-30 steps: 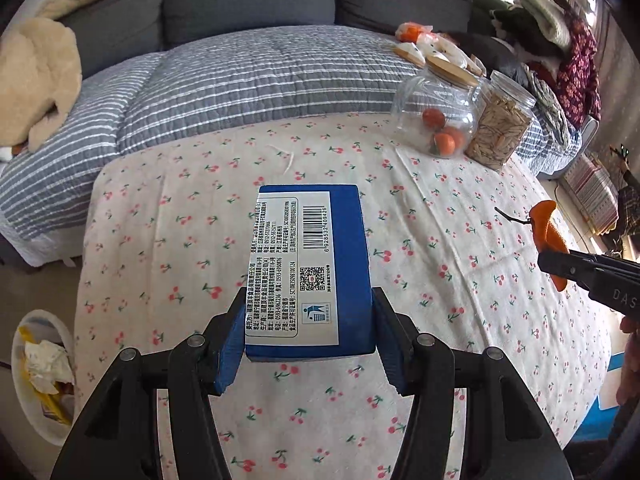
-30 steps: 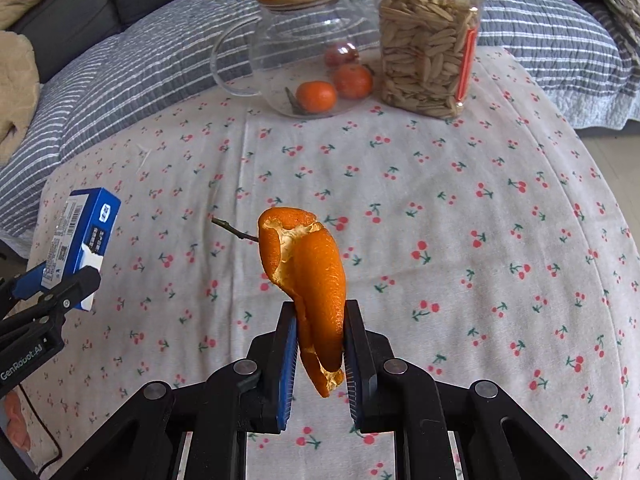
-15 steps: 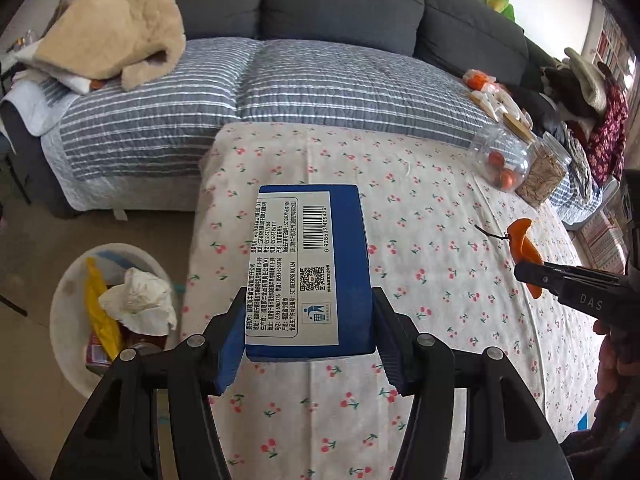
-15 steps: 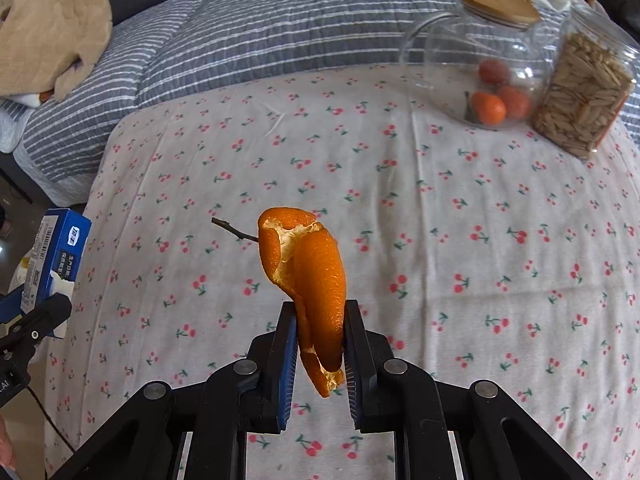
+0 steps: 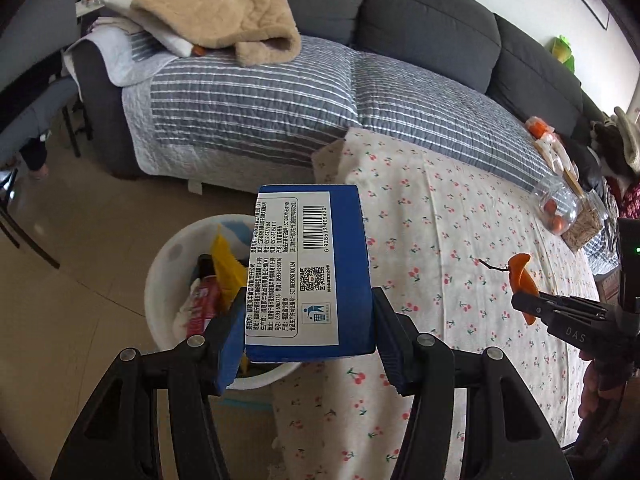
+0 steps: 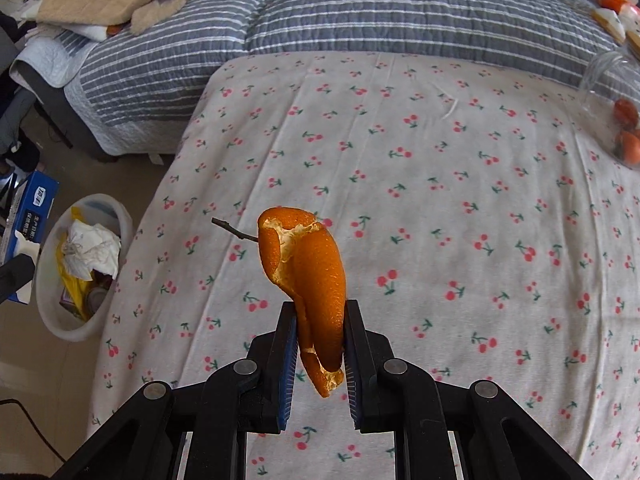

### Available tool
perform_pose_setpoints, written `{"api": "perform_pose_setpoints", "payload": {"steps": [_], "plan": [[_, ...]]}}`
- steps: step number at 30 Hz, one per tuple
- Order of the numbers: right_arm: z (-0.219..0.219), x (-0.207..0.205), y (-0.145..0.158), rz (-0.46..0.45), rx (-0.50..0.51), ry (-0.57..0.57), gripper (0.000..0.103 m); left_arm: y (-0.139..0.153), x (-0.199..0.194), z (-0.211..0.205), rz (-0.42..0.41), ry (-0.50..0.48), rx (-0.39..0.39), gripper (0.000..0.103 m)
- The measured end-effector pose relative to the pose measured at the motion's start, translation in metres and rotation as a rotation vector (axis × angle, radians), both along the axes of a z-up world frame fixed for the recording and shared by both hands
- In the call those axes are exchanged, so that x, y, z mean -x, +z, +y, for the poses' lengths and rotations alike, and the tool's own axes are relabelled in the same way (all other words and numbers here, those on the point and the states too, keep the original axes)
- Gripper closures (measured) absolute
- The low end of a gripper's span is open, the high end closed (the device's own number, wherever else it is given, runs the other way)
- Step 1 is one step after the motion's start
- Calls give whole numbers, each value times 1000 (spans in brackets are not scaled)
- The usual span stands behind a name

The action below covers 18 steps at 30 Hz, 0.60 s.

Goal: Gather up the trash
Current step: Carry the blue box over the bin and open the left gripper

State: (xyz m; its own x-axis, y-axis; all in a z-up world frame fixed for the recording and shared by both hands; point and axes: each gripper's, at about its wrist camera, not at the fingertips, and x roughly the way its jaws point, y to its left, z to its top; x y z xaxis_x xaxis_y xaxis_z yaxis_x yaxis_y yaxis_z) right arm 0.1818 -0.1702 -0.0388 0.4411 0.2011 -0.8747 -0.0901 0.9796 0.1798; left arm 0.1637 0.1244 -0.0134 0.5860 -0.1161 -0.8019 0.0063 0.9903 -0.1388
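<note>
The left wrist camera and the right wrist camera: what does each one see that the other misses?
Only the left wrist view shows the printed label and barcode on the blue box clamped in the left gripper, and the jar of seeds. Only the right wrist view shows the crumpled white tissue in the bin. Both show the white bin, the cherry-print cloth and the orange peel pinched by the right gripper.

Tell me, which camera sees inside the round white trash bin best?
The right wrist view: the round white trash bin sits unobstructed at its left edge, showing crumpled white paper and a yellow wrapper. In the left wrist view the bin is nearer, but the blue cardboard box in the left gripper covers much of it.
</note>
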Motion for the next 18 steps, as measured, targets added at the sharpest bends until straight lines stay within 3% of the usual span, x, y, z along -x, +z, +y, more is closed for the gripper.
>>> {"api": "perform_pose_setpoints", "payload": {"steps": [5, 12, 18], "plan": [[29, -4, -6, 6, 5, 36, 84, -12, -2, 40, 25, 69, -45, 43], [66, -4, -11, 4, 10, 83, 84, -43, -16, 86, 78, 163, -42, 43], [96, -1, -10, -12, 11, 125, 84, -64, -33, 100, 75, 151, 30, 42]]}}
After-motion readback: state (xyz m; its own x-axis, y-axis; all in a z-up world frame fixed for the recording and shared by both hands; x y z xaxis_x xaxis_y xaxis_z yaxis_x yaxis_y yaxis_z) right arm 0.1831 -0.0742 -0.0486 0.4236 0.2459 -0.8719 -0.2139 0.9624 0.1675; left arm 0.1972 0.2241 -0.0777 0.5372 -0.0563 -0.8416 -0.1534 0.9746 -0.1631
